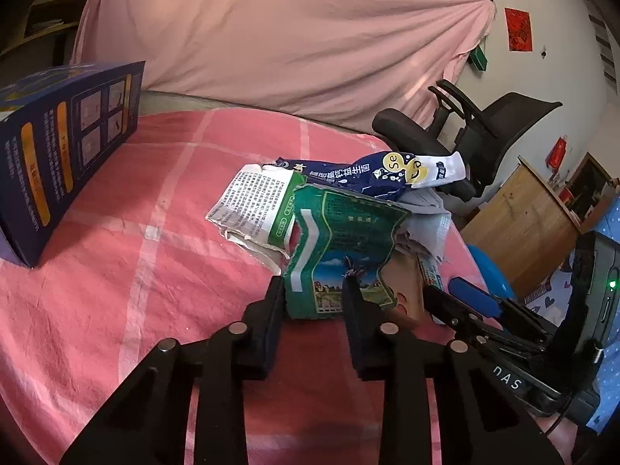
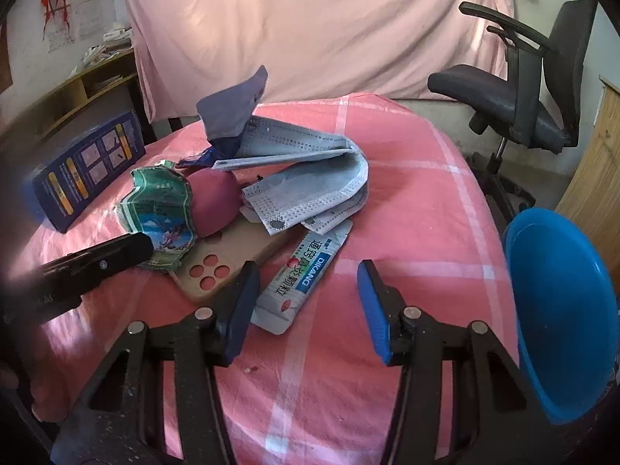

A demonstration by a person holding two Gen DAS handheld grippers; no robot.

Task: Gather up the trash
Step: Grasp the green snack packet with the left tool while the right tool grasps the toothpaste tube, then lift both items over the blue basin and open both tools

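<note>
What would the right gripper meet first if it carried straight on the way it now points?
Probably the white medicine sachet lying flat on the pink checked cloth, just ahead of the right gripper and its open jaws; depth is uncertain.

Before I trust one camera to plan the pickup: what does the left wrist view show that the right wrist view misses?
Only the left wrist view: the white printed carton piece and the blue snack wrapper.
Only the right wrist view: the sachet and the phone case, plainly seen.
Both: the green crumpled carton, the blue box, the office chair and the blue bowl.
</note>
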